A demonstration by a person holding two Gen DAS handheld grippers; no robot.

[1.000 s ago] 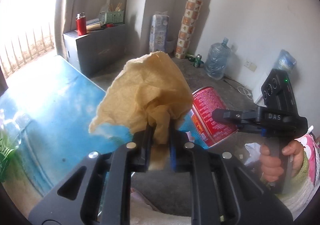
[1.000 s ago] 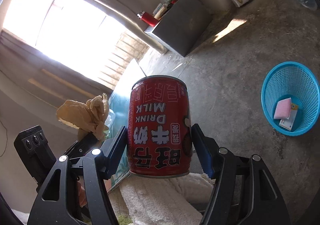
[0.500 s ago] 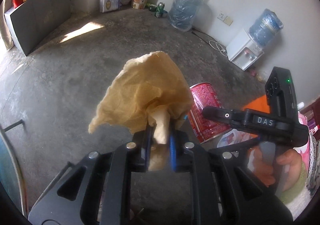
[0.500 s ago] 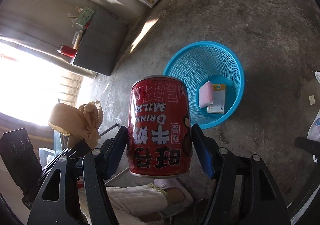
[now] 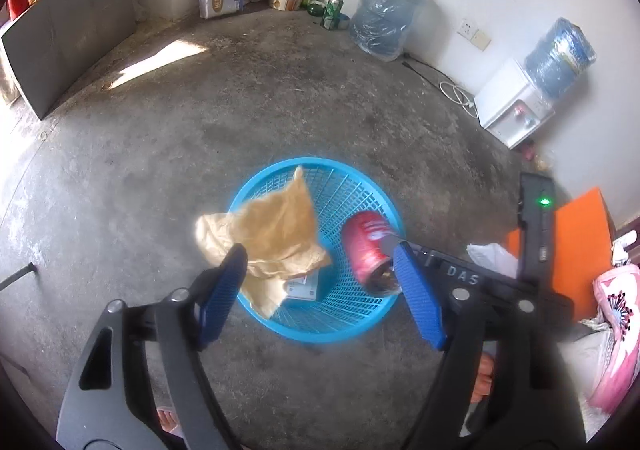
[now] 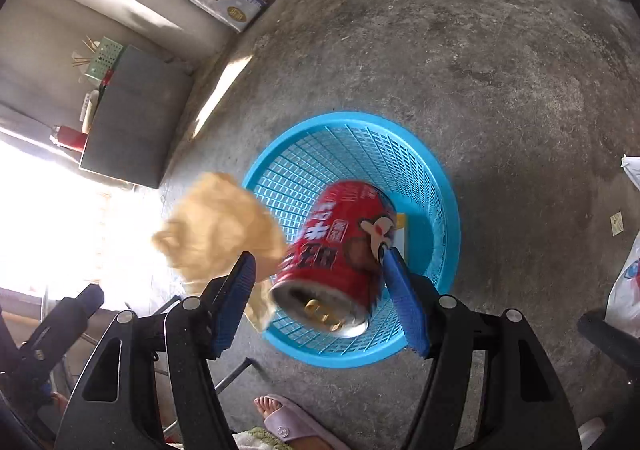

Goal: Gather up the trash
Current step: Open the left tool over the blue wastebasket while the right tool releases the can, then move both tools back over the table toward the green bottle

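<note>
- The left gripper point(image 5: 320, 282) is seen with its jaws spread wide, having just been opening; nothing is pressed between the blue pads point(image 5: 222, 296).
- The crumpled brown paper point(image 5: 272, 234) is seen loose ahead of the left pad, over the near-left rim of the basket point(image 5: 320, 334), with one corner hanging inside it. Whether the pad touches the paper cannot be told.
- The right gripper point(image 6: 320, 302) is seen with its jaws set wide; the red can point(image 6: 340, 250) lies tilted between them, its open metal end turned toward the camera.
- The right pad point(image 6: 404, 306) is seen against the can's side, while a gap shows between the left pad and the can, so no grip is made out.
- The can is placed over the mouth of the blue basket, which stands on the concrete floor point(image 6: 500, 69).
- A card or small packet point(image 5: 304, 286) is seen at the bottom of the basket, partly covered by the paper.
- In the right view the paper point(image 6: 216, 234) appears blurred, just left of the can and over the basket's rim.
</note>
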